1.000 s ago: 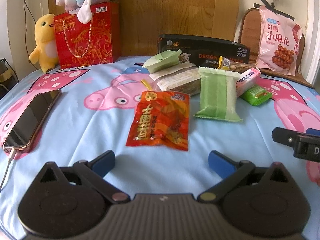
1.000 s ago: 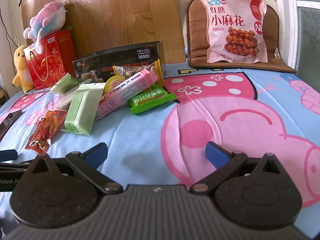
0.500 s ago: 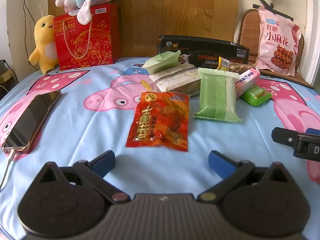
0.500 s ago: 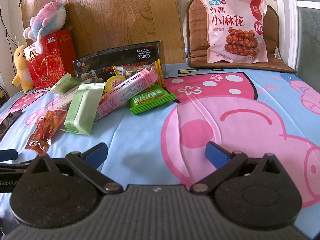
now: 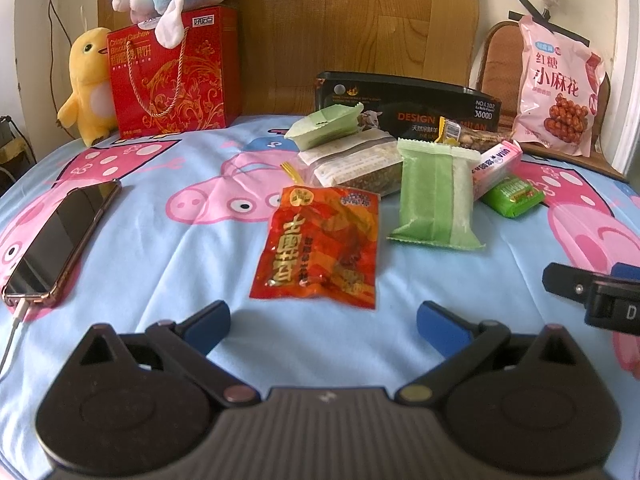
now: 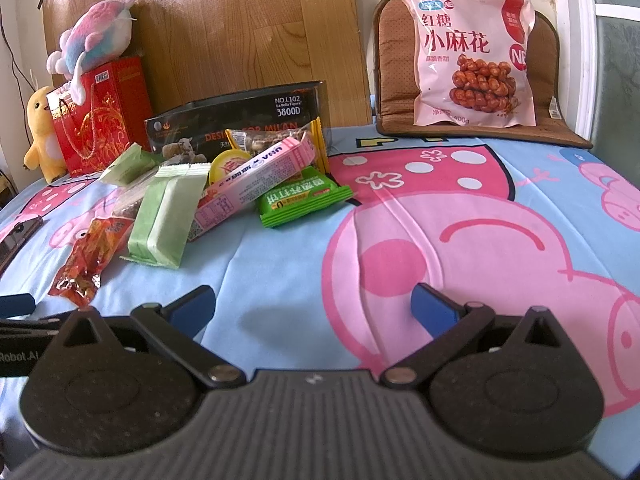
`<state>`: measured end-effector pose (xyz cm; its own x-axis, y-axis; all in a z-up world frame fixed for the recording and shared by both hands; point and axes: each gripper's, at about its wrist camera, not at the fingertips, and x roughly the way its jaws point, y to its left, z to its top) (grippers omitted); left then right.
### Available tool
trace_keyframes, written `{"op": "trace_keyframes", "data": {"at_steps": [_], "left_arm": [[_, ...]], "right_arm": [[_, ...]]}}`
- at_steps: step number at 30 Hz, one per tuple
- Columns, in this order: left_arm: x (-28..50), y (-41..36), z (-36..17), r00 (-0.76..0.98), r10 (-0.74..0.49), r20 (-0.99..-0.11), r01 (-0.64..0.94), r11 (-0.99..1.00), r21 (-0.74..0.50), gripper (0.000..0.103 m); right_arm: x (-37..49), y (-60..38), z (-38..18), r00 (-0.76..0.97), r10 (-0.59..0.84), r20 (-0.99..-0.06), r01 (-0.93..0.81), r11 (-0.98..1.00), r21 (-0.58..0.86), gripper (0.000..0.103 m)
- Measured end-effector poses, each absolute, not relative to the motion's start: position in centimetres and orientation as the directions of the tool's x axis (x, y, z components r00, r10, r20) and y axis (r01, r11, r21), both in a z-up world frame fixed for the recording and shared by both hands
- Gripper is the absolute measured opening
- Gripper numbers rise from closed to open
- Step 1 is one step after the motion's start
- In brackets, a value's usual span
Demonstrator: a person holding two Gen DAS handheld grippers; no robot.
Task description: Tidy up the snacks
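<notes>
A pile of snacks lies on the pig-print sheet. A red-orange packet [image 5: 320,246] lies nearest my left gripper [image 5: 323,320], which is open and empty just short of it. Beside it are a pale green wafer pack [image 5: 436,196], a pink box [image 5: 496,166], a bright green packet [image 5: 514,198] and a clear cereal bar pack [image 5: 356,168]. My right gripper [image 6: 312,306] is open and empty over bare sheet, right of the pile. It sees the wafer pack [image 6: 166,216], pink box [image 6: 256,182] and green packet [image 6: 300,200].
A black box [image 5: 408,106] stands behind the pile. A big pink snack bag [image 6: 472,56] leans on a brown cushion at the back right. A red gift bag [image 5: 172,76] with plush toys stands back left. A phone [image 5: 56,240] on a cable lies at the left.
</notes>
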<state>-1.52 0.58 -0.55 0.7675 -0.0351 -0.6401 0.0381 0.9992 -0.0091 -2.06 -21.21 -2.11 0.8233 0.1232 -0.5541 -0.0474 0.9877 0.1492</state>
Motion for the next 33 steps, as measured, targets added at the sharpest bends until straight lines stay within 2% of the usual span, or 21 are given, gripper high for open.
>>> {"op": "trace_keyframes", "data": {"at_steps": [9,15,33], "left_arm": [[-1.5,0.6,-0.7,0.772,-0.043,-0.634,0.048,0.999,-0.009,0.103],[-1.2,1.7,-0.3,0.772,-0.087,-0.630,0.050,0.996,-0.075,0.103],[-0.8,3.8,0.5,0.817,-0.039,-0.576,0.001,0.998,-0.066,0.103]], "right_arm": [[-2.0,-21.0,-2.1,0.821,0.117,-0.558,-0.047,0.989,0.137,0.103],[-2.0,-21.0,-2.1,0.821,0.115,-0.559,-0.047,0.990,0.135,0.103],[-2.0,-21.0,-2.1,0.821,0.115,-0.559,-0.047,0.990,0.134,0.103]]}}
